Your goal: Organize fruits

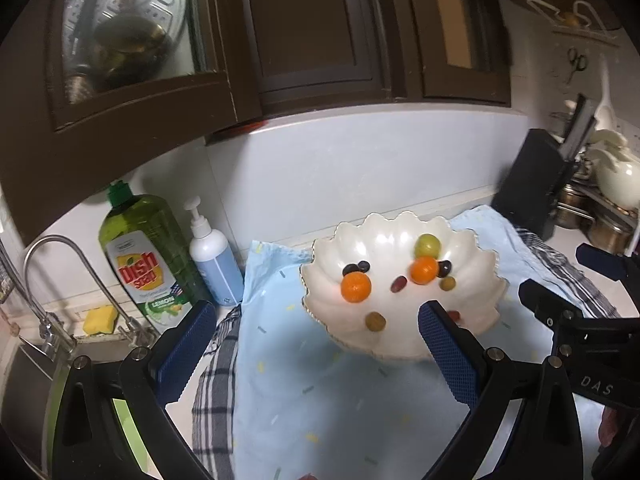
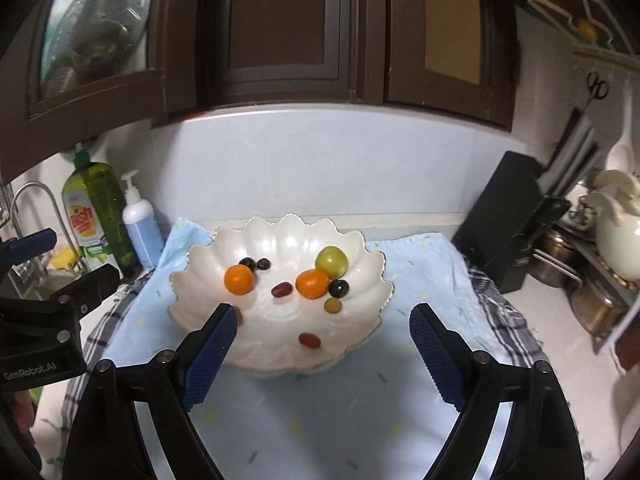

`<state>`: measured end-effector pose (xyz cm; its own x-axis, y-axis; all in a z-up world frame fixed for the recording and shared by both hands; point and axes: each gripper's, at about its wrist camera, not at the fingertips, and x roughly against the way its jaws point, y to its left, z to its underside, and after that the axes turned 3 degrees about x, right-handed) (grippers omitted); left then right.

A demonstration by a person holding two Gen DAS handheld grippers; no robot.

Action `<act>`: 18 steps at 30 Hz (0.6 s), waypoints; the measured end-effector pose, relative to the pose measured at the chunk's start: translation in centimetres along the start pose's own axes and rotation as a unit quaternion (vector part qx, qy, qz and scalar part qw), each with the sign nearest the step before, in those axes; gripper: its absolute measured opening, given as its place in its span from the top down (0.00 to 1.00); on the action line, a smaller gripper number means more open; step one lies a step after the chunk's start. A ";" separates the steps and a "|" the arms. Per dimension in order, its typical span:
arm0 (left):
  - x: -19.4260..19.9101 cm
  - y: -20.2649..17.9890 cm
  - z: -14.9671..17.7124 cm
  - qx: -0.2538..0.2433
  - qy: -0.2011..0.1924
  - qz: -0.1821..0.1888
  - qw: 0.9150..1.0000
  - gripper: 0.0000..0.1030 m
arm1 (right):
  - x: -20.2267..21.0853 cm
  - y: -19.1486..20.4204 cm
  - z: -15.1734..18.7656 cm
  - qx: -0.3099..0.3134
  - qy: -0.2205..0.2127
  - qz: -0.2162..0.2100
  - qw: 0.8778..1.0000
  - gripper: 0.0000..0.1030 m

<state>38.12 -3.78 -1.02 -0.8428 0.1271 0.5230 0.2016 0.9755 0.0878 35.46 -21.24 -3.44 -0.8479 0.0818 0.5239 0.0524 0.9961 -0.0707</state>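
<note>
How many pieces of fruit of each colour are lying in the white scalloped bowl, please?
Counted from the right wrist view, in the white bowl:
Orange: 2
Large green: 1
Black: 3
Dark red: 2
Small olive-brown: 2
Total: 10

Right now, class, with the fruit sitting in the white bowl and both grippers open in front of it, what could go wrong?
1. The bowl sits on a loose blue cloth; a nudge could slide it.
2. The fruits are small and round; the orange one might roll when touched.
3. The left gripper and the right gripper are close together and might collide.
</note>
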 end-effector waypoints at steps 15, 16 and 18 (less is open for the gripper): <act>11.4 -1.2 4.0 0.013 -0.040 0.021 0.999 0.00 | 12.0 0.2 3.0 -0.005 -0.053 0.013 0.999 0.14; 12.2 -1.4 4.3 0.016 -0.040 0.020 0.999 0.00 | 12.8 0.1 3.4 -0.003 -0.056 0.010 0.998 0.14; 13.7 -1.9 5.0 0.021 -0.043 0.018 0.999 0.00 | 14.5 -0.1 4.0 0.003 -0.063 0.008 0.998 0.14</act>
<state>23.64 -3.01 1.74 -0.8754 0.1761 0.4502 0.2133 0.9764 0.0328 21.04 -20.30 0.78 -0.9063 0.0917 0.4125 0.0625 0.9945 -0.0839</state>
